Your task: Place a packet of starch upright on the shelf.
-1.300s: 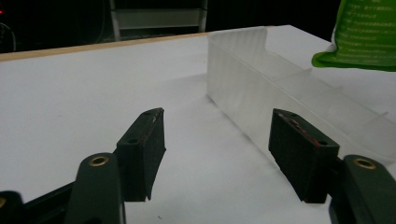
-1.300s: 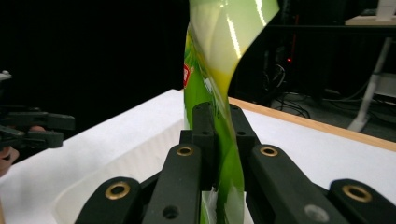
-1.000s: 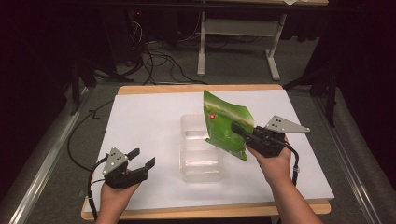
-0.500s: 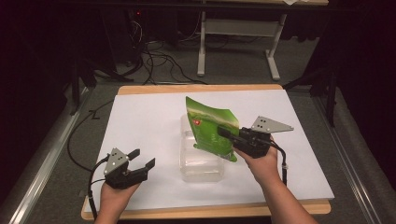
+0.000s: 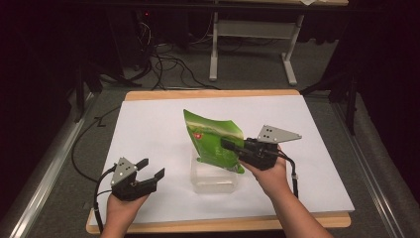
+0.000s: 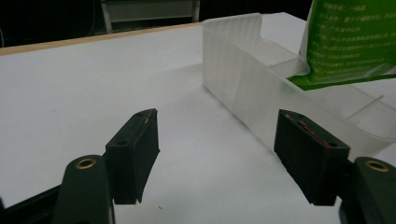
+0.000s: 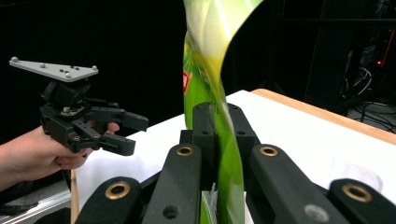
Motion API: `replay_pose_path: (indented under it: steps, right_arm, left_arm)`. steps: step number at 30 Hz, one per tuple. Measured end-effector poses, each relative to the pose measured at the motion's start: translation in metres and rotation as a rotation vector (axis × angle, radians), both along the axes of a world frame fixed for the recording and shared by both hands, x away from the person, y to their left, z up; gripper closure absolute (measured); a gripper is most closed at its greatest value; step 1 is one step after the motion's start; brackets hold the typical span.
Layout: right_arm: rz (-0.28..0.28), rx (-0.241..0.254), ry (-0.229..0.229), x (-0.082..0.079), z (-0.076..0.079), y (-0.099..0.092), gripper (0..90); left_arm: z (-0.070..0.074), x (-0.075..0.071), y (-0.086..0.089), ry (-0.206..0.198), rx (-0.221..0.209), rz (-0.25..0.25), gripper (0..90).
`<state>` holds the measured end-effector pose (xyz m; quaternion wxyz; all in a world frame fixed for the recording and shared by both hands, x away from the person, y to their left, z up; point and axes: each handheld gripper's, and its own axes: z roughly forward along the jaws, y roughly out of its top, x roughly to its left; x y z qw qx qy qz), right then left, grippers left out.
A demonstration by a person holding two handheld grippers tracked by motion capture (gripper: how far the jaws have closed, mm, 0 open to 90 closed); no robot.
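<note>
Green snack bag [image 5: 214,142] first, from the high view: it hangs in the air over the clear plastic bin [image 5: 214,179] on the white table [image 5: 148,129], pinched near its lower edge by our right gripper [image 5: 233,147]. Our left gripper [image 5: 151,169] sits spread and empty near the table's front left, well apart from the bin. Biggest worry here: we only have a thin strip of film in the jaws, so the bag could slide out or swing and catch on the bin's rim instead of dropping in. The bin looks light too, so a bump might shove it with nothing steadying it.

Left gripper view: jaws wide apart, nothing between them, and the ribbed bin wall [image 6: 233,74] is just ahead to the right. The bag's back [image 6: 350,37] dangles above the bin with rows of small white print, too fine for us to read.

Right gripper view: jaws pressed together on the bag's crumpled edge [image 7: 212,84], which twists upward, so it could peel out if we tilt more. We see a small red logo [image 7: 185,81] on it, not legible. The other gripper [image 7: 116,130] waits beyond.
</note>
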<state>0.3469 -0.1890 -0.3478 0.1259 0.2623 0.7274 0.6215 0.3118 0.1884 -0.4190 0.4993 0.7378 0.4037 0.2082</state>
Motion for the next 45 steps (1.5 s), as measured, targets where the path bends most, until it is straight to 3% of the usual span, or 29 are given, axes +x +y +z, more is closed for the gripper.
replay_pose_path:
  steps: [9, 21, 25, 38, 45]
  right_arm:
    - [0.033, -0.012, 0.01, -0.002, -0.001, 0.005, 85.8]
    - [0.058, -0.064, 0.041, 0.007, -0.018, 0.02, 85.8]
    - [0.063, -0.054, 0.052, 0.008, -0.023, 0.022, 85.8]
    - [0.04, -0.074, 0.084, 0.011, -0.036, 0.023, 84.9]
    - [0.021, -0.053, 0.08, 0.01, -0.034, 0.02, 82.0]
  left_arm:
    - [0.0, 0.0, 0.0, 0.003, 0.001, -0.004, 31.4]
    - [0.0, -0.001, -0.002, 0.005, -0.002, -0.009, 31.6]
    - [0.0, -0.001, -0.003, 0.005, -0.002, -0.01, 31.6]
    - [0.0, -0.002, -0.004, 0.006, -0.003, -0.014, 31.5]
    - [-0.001, -0.002, -0.006, 0.008, -0.002, -0.019, 31.5]
